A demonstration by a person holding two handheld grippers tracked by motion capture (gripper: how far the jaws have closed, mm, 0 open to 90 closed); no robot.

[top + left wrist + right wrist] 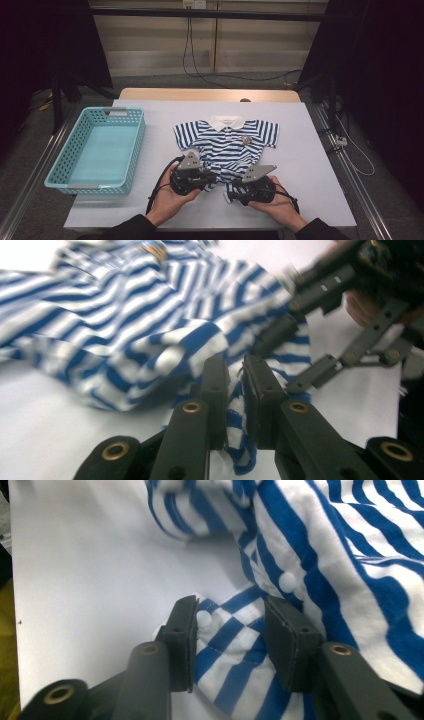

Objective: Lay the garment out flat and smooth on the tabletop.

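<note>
Dim room, dark curtains (385, 75) at both sides. Pale panelled wall (215, 45) at the back, black cable (190, 55) hanging down it onto grey floor (30, 150). Wooden counter (210, 94) under a white sheet (310, 165). Metal rails (350, 175) along both flanks. Light mostly on the sheet.

Striped shirt (226, 142) hem hidden under both grippers in the high view. Right gripper (320, 315) blurred and cut off by the left gripper view's edge. Shirt chest badge (245, 140) too small to read.
</note>
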